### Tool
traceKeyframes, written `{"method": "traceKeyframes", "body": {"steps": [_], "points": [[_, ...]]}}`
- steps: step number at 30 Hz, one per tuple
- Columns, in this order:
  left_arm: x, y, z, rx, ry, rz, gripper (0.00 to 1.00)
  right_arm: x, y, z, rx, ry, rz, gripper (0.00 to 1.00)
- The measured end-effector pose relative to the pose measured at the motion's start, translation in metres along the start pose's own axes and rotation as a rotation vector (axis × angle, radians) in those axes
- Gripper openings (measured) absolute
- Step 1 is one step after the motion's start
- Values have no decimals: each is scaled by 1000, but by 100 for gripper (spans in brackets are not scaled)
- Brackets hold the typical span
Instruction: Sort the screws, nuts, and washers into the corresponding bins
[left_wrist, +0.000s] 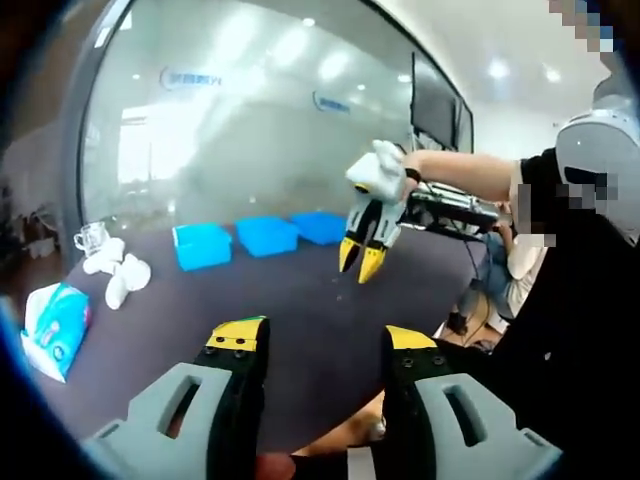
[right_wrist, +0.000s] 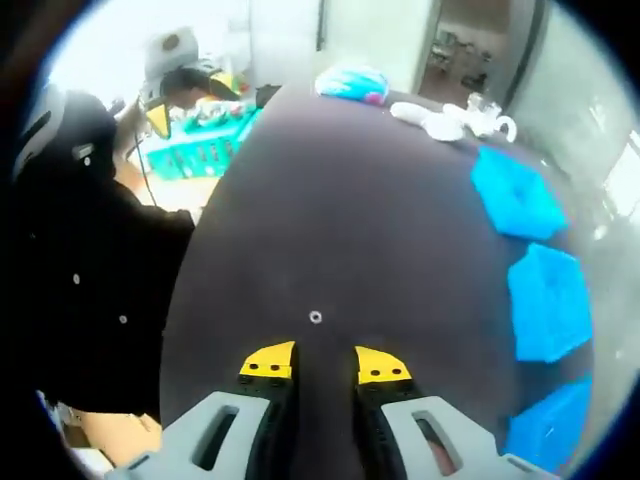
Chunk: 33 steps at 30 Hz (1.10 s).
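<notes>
A dark table carries non-task items at its far end. In the left gripper view, at 9 o'clock, lie white cups beside a clear glass mug; a blue tissue pack sits toward 8 o'clock. A wall monitor hangs at 1 o'clock. In the right gripper view, a teal crate stands off the table at 10 o'clock.

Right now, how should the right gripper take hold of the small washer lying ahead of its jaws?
Pinch the washer across its outer rim, coming straight down with the right gripper. It lies flat on the dark table, so only the thin edges can be gripped.
</notes>
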<state>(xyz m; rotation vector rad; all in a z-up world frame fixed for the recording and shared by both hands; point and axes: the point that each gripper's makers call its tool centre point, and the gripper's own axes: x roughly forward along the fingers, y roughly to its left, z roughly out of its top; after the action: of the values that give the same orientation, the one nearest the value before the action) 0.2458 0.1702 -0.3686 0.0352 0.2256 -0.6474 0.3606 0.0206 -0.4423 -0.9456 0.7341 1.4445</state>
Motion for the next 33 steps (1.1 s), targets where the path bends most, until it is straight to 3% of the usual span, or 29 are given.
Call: {"method": "traceKeyframes", "body": {"steps": [4,14,33], "points": [[2,-1,-1,-2,-2,-3,43,12,8,7,-38,33,28,15],[1,-2,-4,-9,-3,2,43,24,7,1,-70,96,42,12],[1,0,-8,-19,3,12,43,33,10,-1,-21,104,91,6]]}}
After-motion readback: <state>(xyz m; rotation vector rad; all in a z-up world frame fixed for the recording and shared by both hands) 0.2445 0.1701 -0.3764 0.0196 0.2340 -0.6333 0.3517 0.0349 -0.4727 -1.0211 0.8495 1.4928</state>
